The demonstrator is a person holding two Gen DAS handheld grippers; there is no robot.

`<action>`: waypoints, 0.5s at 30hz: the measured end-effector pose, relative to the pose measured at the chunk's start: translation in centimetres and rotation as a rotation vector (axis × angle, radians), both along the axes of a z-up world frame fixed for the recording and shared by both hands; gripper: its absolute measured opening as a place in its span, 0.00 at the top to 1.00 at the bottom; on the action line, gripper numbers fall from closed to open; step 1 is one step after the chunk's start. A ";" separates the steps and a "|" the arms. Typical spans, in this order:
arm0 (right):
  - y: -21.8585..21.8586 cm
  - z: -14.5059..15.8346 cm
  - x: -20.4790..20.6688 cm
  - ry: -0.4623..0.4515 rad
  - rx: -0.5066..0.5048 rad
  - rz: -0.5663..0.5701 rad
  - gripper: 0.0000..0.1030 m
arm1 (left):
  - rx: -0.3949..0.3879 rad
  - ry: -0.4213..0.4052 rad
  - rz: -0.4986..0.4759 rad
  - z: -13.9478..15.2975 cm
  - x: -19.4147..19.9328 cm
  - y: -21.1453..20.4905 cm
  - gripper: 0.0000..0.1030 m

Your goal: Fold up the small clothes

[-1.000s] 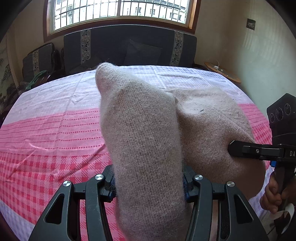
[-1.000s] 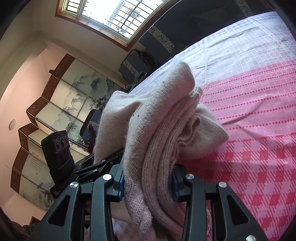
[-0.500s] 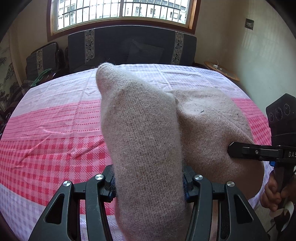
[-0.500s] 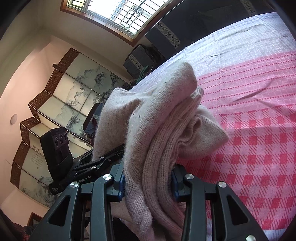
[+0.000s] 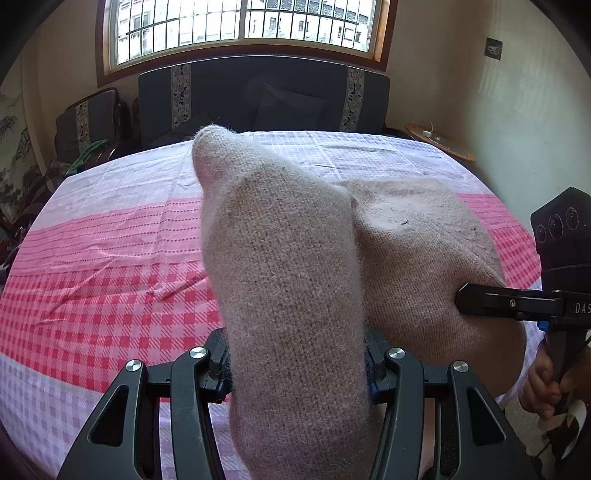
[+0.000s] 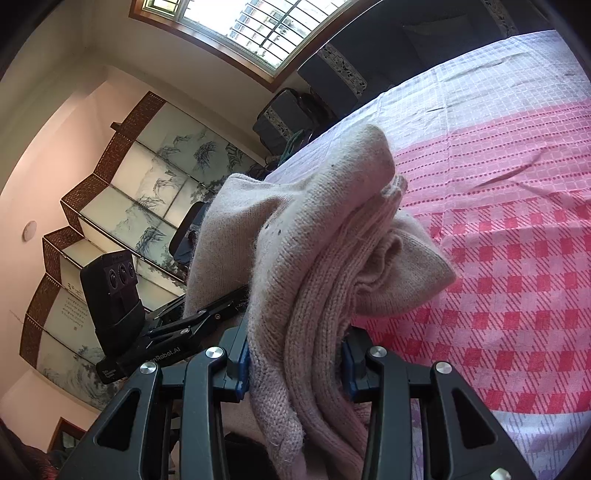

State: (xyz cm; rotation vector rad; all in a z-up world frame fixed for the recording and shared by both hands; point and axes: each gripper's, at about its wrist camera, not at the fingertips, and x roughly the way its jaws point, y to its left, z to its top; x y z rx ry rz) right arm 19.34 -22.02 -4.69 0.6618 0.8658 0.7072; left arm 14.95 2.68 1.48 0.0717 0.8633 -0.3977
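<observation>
A beige knitted garment (image 5: 288, 280) is held up above the pink checked bedsheet (image 5: 96, 258). My left gripper (image 5: 297, 363) is shut on a thick fold of it, which rises up the middle of the left wrist view. My right gripper (image 6: 293, 358) is shut on another bunched edge of the same garment (image 6: 325, 258), with several ribbed layers between its fingers. The right gripper also shows at the right edge of the left wrist view (image 5: 517, 304), pressed into the cloth. The left gripper shows at the left of the right wrist view (image 6: 177, 328).
The bed's dark headboard (image 5: 258, 96) stands under a barred window (image 5: 240, 22). A dark chair (image 5: 88, 118) is at the back left, a round wooden side table (image 5: 439, 146) at the back right. A painted folding screen (image 6: 122, 192) stands to the left.
Both grippers have drawn back a little toward the near edge of the bed with the garment; more of the sheet's near border shows. The grips are unchanged.
</observation>
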 end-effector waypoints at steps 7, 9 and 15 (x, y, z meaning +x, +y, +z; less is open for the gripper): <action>0.6 -0.8 -0.5 0.016 -0.008 0.003 0.65 | 0.001 0.019 0.008 -1.1 -0.4 0.5 0.49; 0.8 -1.1 -0.5 0.023 -0.009 0.004 0.65 | 0.001 0.024 0.014 -1.5 -0.4 0.7 0.49; 1.2 -2.2 -0.7 0.043 -0.017 -0.001 0.66 | 0.004 0.031 0.021 -2.8 -0.5 1.1 0.49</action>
